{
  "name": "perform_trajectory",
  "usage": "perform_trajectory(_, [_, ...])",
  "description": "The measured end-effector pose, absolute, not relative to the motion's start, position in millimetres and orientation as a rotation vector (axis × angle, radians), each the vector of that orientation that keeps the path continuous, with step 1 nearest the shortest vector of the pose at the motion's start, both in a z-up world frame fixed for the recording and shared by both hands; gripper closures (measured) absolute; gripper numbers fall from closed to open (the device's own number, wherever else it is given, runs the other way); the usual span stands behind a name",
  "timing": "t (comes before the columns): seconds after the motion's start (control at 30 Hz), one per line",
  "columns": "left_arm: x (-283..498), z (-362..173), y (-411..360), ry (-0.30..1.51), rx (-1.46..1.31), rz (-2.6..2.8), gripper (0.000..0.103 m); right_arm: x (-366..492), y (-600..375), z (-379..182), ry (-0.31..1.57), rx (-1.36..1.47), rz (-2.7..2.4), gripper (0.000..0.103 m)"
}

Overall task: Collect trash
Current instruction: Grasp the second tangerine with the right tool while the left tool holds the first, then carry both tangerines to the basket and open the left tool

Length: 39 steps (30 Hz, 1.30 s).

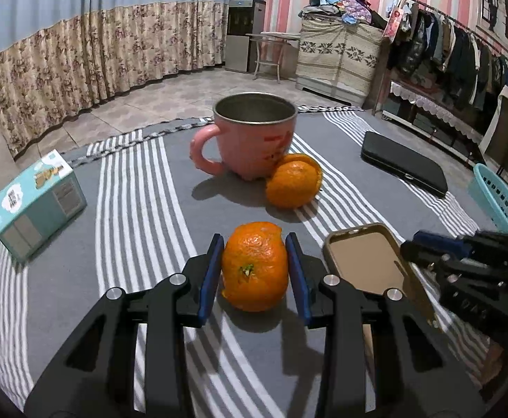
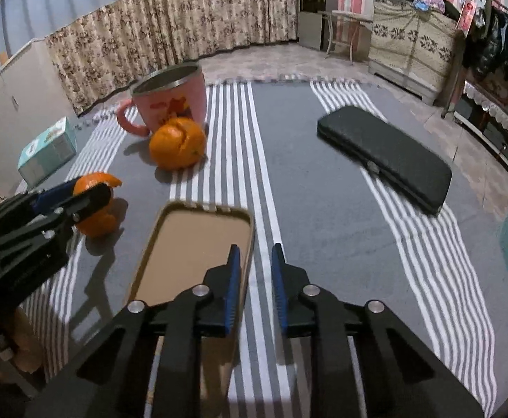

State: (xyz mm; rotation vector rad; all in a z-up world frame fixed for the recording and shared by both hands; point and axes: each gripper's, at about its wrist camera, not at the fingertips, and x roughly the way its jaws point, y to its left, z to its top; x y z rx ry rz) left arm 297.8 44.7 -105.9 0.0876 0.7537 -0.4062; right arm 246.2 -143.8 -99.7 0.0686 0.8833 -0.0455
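Left wrist view: my left gripper (image 1: 255,268) is closed on an orange peel (image 1: 255,265), both blue pads pressed against its sides, the peel resting on the striped tablecloth (image 1: 142,209). A second orange peel (image 1: 294,181) lies farther off, touching the base of a pink mug (image 1: 250,136). A teal box (image 1: 38,205) sits at far left, a black case (image 1: 403,163) at far right, and a teal basket (image 1: 497,198) at the right edge. A phone case (image 1: 368,261) lies just right of the held peel.

Right wrist view: my right gripper (image 2: 255,271) straddles the right rim of the phone case (image 2: 191,244); its left pad lies over the case's inside and its right pad outside. I cannot tell whether the pads press the rim.
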Motion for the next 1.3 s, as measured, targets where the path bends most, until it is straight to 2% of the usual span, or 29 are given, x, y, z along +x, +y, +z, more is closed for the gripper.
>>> perform_trajectory(0.07, [304,-103,49,0.748,0.095,-0.397,0.068,250,-141,-94,0.861,0.057,-0.049,0.048])
perform_trajectory(0.4, [348,-99,61,0.731,0.090,-0.390,0.068,299,-123,-88,0.842,0.026,-0.030,0.047])
perform_trajectory(0.6, [375,-103,73,0.733,0.064,-0.389,0.068,321,-107,-86,0.836,0.000,-0.009,0.039])
perform_trajectory(0.87, [382,-110,82,0.730,0.037,-0.398,0.068,339,-92,-98,0.873,-0.005,0.024,0.040])
perform_trajectory(0.9, [382,-110,84,0.730,0.038,-0.395,0.068,340,-92,-99,0.872,0.001,0.040,0.042])
perform_trajectory(0.97, [383,-111,86,0.735,0.027,-0.396,0.068,340,-90,-101,0.869,-0.001,0.065,0.055])
perform_trajectory(1.03, [383,-112,87,0.736,0.024,-0.394,0.068,338,-87,-100,0.860,-0.013,0.084,0.063])
perform_trajectory(1.3, [377,-111,77,0.745,0.067,-0.356,0.068,318,-109,-90,0.824,0.017,0.093,0.068])
